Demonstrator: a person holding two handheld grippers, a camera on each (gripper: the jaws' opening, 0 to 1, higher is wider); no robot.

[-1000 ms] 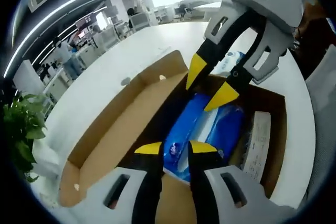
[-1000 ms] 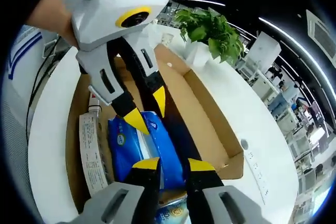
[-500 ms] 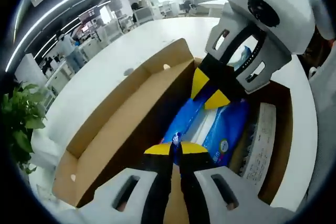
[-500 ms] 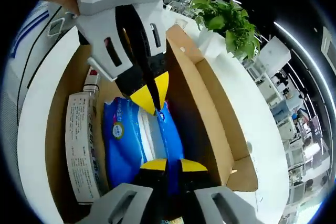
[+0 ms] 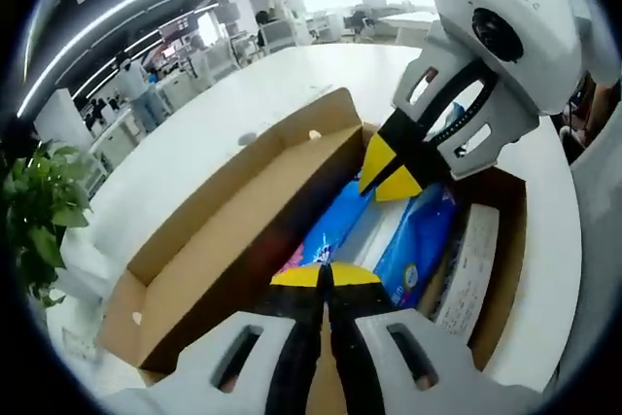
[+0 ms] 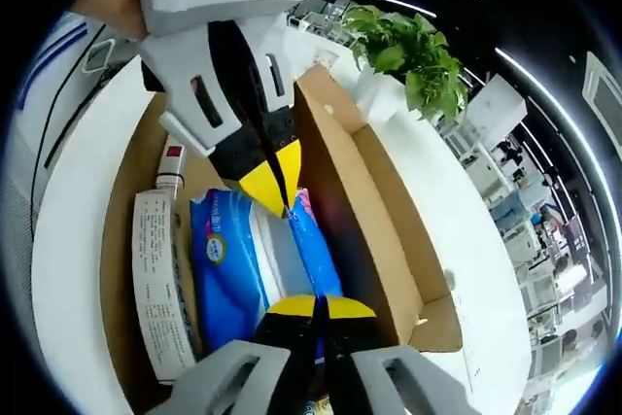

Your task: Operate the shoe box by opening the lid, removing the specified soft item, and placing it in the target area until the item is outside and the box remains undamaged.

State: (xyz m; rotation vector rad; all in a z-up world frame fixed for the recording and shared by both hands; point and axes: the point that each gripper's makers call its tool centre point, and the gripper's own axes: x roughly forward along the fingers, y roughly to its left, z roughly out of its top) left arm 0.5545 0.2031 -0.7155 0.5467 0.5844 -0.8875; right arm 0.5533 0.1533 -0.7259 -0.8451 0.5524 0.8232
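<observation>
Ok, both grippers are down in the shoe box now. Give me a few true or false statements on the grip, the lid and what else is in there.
1. Both grippers are shut on the blue soft pack. True: the left gripper pinches one end, the right gripper the other.
2. The shoe box lid is closed. False: it lies folded open beside the pack.
3. The pack is already on the white table. False: it is inside the box.
4. A white printed tube-like item lies beside the pack in the box. True.
5. A potted plant stands on the table past the box. True.
</observation>
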